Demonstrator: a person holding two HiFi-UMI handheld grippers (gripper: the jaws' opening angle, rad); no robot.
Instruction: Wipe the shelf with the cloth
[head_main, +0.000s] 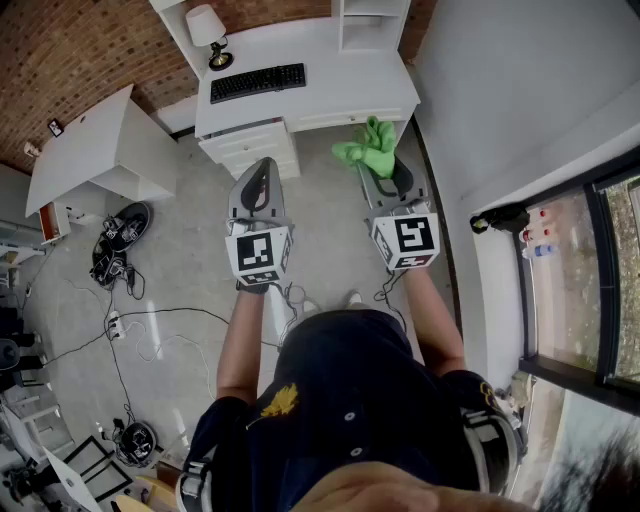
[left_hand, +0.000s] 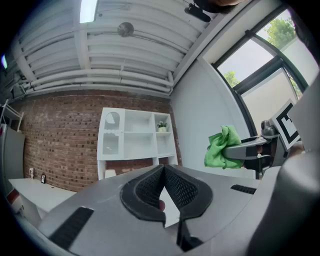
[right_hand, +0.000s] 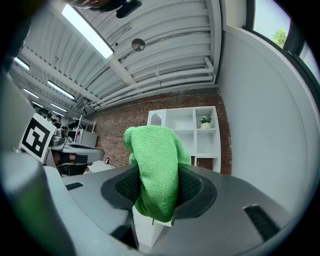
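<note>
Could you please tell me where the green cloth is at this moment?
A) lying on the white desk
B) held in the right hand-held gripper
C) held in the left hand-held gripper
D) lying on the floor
B: the right gripper view shows the green cloth pinched between the jaws of the right hand-held gripper.

White rectangular tabletop bearing a flat black keyboard, a small white-shaded lamp near the left rear. White open shelf unit rising at the back, small potted plant in an upper right compartment. Grey floor below, strewn with thin black cables.
</note>
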